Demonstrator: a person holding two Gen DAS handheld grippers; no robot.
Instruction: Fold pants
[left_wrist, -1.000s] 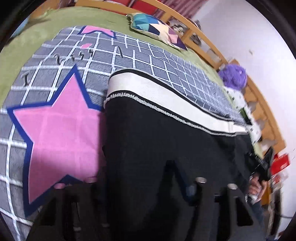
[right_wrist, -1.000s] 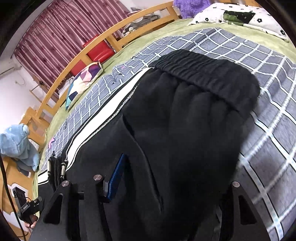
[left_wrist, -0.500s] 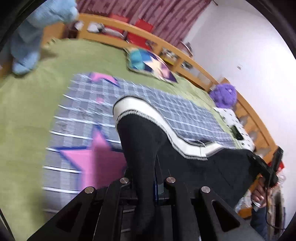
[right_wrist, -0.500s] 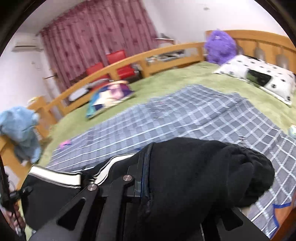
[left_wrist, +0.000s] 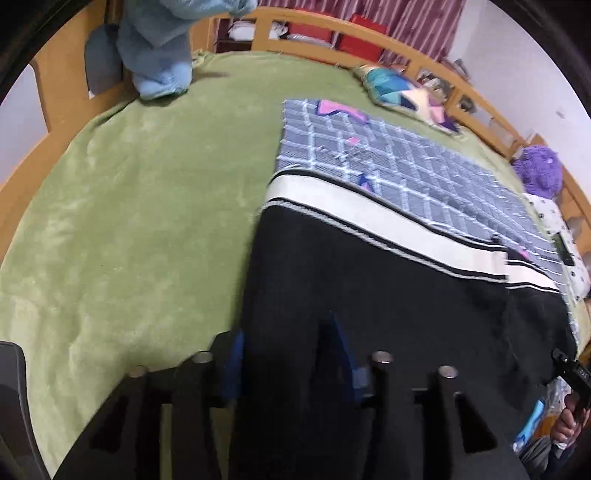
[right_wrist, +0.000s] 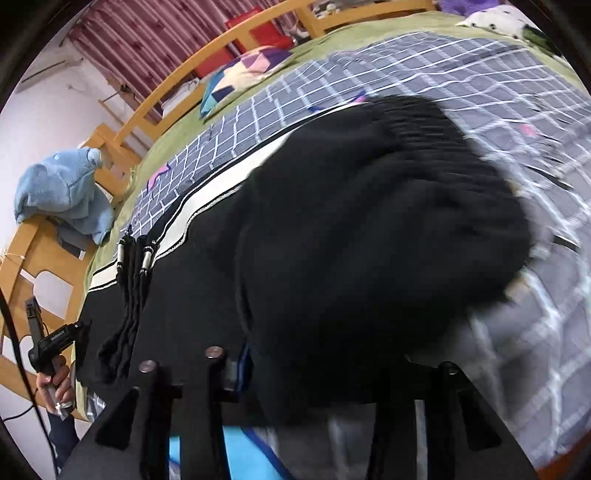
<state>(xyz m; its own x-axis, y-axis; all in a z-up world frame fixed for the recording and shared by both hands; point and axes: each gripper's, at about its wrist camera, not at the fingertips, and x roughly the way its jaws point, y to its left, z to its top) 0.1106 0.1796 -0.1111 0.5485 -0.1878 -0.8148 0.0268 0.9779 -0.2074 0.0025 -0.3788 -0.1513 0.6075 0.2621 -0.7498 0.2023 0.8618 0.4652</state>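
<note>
The black pants (left_wrist: 369, 280) with a white side stripe lie across the bed, over the grey checked blanket and the green cover. My left gripper (left_wrist: 291, 354) has its fingers (left_wrist: 232, 354) apart around the leg-end cloth. In the right wrist view the pants (right_wrist: 369, 221) bulge at the elastic waist end, with drawstrings (right_wrist: 136, 266) hanging at the left. My right gripper (right_wrist: 325, 373) has the waist cloth between its spread fingers (right_wrist: 240, 369). The cloth hides both sets of fingertips.
A grey checked blanket (left_wrist: 406, 162) with pink stars covers part of the green bed cover (left_wrist: 129, 221). A blue plush toy (left_wrist: 159, 44), a colourful pillow (left_wrist: 399, 88) and a purple plush (left_wrist: 539, 170) sit by the wooden bed rails (right_wrist: 155, 99).
Both grippers, which had lifted the pants, came back down. The pants now lie shifted left, partly on the green cover. The jaws stand wider than half a second ago.
</note>
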